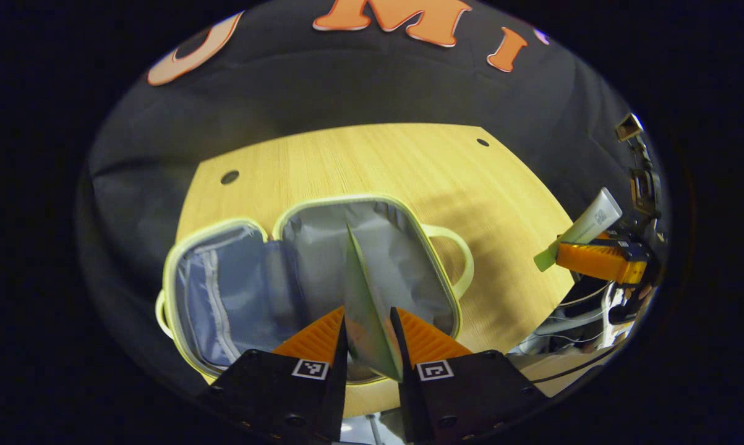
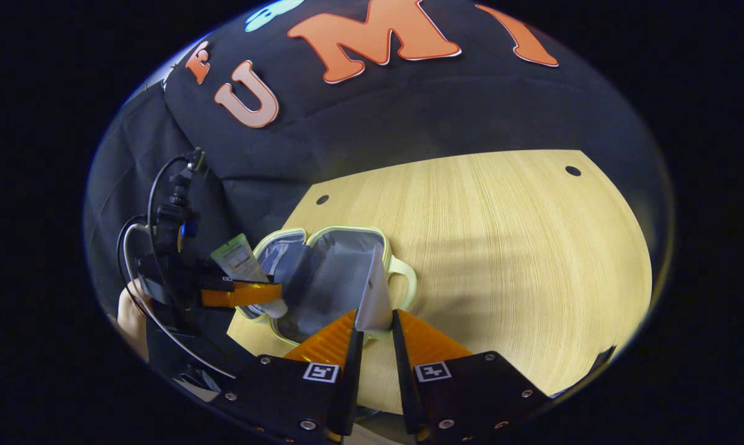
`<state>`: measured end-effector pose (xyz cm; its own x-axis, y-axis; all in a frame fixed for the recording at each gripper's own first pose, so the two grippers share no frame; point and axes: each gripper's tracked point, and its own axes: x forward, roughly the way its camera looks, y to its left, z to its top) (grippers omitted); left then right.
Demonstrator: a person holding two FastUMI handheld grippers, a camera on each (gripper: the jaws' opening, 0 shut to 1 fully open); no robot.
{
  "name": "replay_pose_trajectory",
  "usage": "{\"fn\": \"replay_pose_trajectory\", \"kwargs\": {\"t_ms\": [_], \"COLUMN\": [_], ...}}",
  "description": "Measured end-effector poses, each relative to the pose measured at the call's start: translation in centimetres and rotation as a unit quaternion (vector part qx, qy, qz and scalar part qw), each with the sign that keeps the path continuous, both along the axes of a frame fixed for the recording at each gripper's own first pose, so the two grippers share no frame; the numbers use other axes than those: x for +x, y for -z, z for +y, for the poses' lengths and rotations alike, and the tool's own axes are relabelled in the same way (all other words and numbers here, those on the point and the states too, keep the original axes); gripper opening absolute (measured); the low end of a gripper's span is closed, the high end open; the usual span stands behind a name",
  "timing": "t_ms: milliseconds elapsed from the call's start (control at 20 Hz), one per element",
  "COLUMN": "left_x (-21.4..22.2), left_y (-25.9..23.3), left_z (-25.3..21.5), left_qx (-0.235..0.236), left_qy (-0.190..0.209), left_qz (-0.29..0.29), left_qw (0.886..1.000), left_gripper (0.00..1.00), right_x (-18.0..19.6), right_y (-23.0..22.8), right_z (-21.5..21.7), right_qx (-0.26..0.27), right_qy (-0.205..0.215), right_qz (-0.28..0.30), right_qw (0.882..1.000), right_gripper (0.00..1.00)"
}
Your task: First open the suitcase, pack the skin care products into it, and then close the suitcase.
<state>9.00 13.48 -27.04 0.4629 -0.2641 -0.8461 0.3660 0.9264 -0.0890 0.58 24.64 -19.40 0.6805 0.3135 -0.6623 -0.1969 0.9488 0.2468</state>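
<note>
A small suitcase [image 1: 310, 278] lies open on the wooden table [image 1: 409, 167], near the table's front-left corner as the left gripper view shows it, its two pale-rimmed halves spread flat with grey lining facing up. One loop handle [image 1: 455, 259] sticks out from the right half toward the table's middle. The rest of the tabletop carries nothing that blocks the way to the suitcase; two dark round holes [image 1: 229, 177] sit near its far corners.

Two tubes of skin care product are in play. The left tongs [image 1: 370, 337] are clamped on a green tube [image 1: 365, 303], held edge-on above the right half of the suitcase; in the right gripper view the same tube [image 2: 242, 262] stands tilted over the suitcase's left rim, flat end up and cap down. The right tongs [image 2: 375, 337] are clamped on a white tube [image 2: 375, 300], hanging above the suitcase's near edge beside the handle; in the left gripper view it [image 1: 585, 225] is off the table's right edge, well apart from the suitcase.

Cables [image 2: 152, 247] trail from the left gripper, and part of a hand [image 2: 130, 309] shows behind it.
</note>
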Motion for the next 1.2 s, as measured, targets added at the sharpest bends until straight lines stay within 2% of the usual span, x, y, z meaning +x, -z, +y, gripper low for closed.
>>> {"fn": "replay_pose_trajectory", "kwargs": {"t_ms": [150,400,600,700,750,800,950,1200], "left_x": [0.1,1.8,2.1,2.1,2.4,2.6,2.7,2.2], "left_y": [3.1,8.6,9.2,8.8,9.0,8.6,7.5,4.4], "left_z": [0.8,3.6,3.2,3.2,3.2,3.2,2.7,4.2], "left_qx": [-0.016,0.033,0.027,0.026,0.028,0.031,0.023,0.013], "left_qy": [0.008,0.012,0.012,0.026,0.032,0.036,0.041,0.027], "left_qz": [0.057,0.121,0.138,0.131,0.124,0.115,0.091,0.046], "left_qw": [0.998,0.992,0.99,0.991,0.991,0.992,0.995,0.998], "left_gripper": [0.37,0.37,0.4,0.39,0.57,0.7,0.99,0.98], "right_x": [-0.8,-2.1,-2.7,-2.7,-2.7,-2.7,-2.4,-2.2], "right_y": [0.6,0.9,1.3,1.5,1.4,1.3,1.1,0.2], "right_z": [0.2,0.7,0.8,0.8,0.8,0.9,1.1,1.6], "right_qx": [-0.014,-0.016,-0.02,-0.023,-0.022,-0.02,-0.015,-0.02], "right_qy": [0.029,0.065,0.081,0.083,0.083,0.083,0.084,0.077], "right_qz": [0.006,0.013,0.022,0.026,0.027,0.027,0.026,0.022], "right_qw": [0.999,0.998,0.996,0.996,0.996,0.996,0.996,0.997], "right_gripper": [0.31,0.31,0.31,0.31,0.31,0.31,0.31,0.31]}}
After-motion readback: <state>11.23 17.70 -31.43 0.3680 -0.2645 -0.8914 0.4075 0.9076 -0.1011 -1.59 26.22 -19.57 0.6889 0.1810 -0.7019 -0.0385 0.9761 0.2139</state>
